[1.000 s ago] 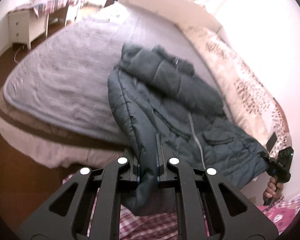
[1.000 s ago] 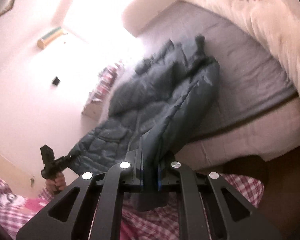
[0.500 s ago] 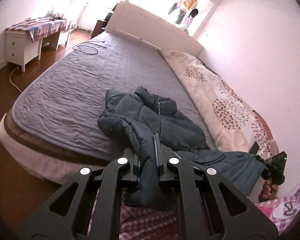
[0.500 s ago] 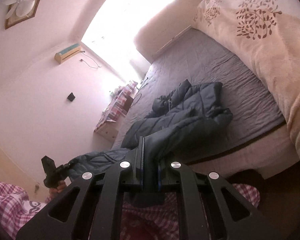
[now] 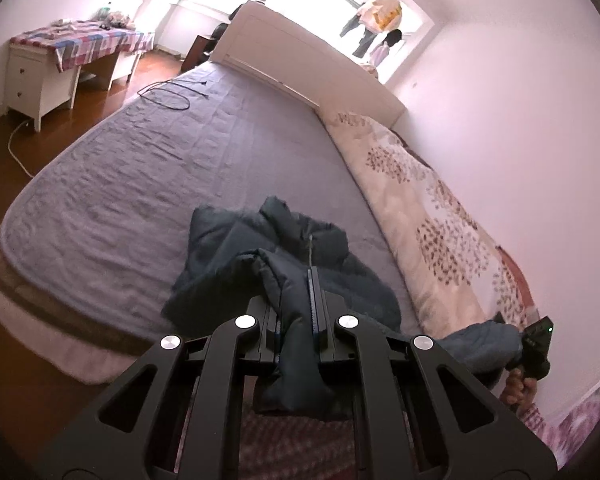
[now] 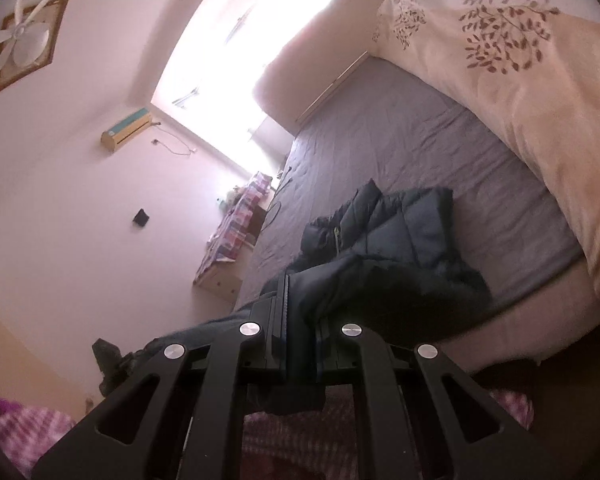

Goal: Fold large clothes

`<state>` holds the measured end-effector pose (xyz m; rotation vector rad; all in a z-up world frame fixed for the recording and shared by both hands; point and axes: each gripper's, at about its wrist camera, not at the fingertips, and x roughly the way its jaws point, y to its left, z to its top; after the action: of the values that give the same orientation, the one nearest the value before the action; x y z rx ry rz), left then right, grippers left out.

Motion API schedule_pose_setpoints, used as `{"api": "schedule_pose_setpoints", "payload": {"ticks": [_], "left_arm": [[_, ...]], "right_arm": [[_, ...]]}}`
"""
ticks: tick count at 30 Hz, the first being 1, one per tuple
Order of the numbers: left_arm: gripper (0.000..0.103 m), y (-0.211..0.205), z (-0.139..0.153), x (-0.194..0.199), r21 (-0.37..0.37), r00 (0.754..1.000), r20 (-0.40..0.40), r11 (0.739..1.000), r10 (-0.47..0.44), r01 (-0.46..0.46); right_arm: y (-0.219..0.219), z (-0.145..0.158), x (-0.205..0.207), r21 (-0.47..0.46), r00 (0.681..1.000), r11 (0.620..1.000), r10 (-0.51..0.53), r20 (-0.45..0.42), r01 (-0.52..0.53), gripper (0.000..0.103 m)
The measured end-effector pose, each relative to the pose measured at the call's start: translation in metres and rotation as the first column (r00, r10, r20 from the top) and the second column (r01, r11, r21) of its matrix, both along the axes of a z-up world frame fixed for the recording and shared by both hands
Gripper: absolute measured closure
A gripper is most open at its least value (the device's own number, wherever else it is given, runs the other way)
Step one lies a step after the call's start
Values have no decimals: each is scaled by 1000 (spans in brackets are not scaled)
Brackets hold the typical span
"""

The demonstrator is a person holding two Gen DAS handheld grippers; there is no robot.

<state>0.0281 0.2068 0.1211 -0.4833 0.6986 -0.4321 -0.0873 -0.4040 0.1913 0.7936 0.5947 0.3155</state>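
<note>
While both my left gripper point(image 5: 298, 320) and right gripper point(image 6: 300, 340) clench the jacket's point(image 5: 284, 256) hem, its bulk lies crumpled ahead; no fold made yet.

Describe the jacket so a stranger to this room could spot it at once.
Start at the big bed covered by a grey quilted sheet. Near its foot end, beside the long cream leaf-patterned duvet, lies a crumpled dark blue-grey puffer jacket. It is the only dark, padded item there, and both grippers, left and right, pinch its edge.
</note>
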Motion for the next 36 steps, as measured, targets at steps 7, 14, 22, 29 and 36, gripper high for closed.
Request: {"api": "schedule_pose_setpoints", "payload": {"ticks": [7, 14, 22, 29, 36], "left_arm": [[93, -25, -3, 112, -2, 998, -45, 999, 32, -33], [93, -41, -48, 236, 22, 974, -171, 989, 146, -145], [92, -54, -130, 332, 44, 908, -343, 969, 242, -242], [68, -54, -151, 342, 10, 879, -405, 962, 252, -272], [27, -56, -115, 319, 44, 917, -261, 953, 302, -301]], "right_arm": [[-8, 6, 128, -77, 999, 997, 3, -49, -6, 92], [-25, -35, 270, -111, 985, 993, -67, -162, 49, 93], [-38, -128, 366, -109, 932, 991, -111, -346, 78, 93], [-44, -168, 384, -36, 888, 995, -97, -449, 91, 86], [-52, -157, 373, 74, 917, 993, -57, -394, 94, 58]]}}
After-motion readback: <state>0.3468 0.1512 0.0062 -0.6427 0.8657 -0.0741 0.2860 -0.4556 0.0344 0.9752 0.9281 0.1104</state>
